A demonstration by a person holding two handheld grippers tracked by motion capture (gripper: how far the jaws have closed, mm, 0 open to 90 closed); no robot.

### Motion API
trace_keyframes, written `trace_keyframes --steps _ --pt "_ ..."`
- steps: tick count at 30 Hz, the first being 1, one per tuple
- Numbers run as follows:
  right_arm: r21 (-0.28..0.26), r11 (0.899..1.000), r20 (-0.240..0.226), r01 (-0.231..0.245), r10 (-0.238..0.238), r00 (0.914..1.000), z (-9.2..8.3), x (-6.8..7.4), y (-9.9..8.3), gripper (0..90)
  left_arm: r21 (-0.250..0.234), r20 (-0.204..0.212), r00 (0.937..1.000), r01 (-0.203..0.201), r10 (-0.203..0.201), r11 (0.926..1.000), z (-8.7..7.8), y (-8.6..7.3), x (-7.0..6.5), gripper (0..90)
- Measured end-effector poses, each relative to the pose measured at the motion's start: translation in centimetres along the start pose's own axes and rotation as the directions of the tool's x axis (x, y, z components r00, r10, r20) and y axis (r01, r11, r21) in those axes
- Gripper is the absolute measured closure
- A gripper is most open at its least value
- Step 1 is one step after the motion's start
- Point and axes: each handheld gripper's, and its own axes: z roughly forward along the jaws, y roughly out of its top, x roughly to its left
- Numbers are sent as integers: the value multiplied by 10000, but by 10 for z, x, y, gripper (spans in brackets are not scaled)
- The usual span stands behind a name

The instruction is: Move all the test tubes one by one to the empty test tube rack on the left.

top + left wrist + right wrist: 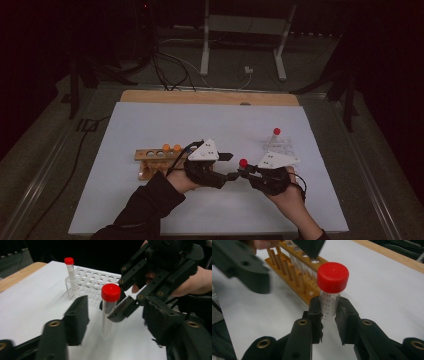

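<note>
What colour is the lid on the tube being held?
Red. The lid shows best in the right gripper view.

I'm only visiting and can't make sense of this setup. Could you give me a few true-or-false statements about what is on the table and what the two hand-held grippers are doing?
1. The right hand-held gripper grips a clear plastic tube with a red screw cap. True.
2. That tube lies flat on the table. False: it is held upright.
3. The left hand-held gripper is clamped on the same tube. False: its jaws stand open on either side of it.
4. A second red-capped clear tube stands in a clear plastic rack. True.
5. The wooden tube rack holds blue-capped tubes. False: its orange-capped tubes number two.
</note>
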Motion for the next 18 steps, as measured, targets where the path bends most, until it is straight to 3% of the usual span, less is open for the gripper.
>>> trace_keyframes --steps 10,18 --pt "27 10000 -194 86 -85 9998 2 4 0 749 -38 -257 9984 -510 508 9987 13 6 -4 593" --pt "1 9999 -201 124 -124 9997 2 4 0 749 21 -233 9977 -629 630 9980 19 7 -3 707"
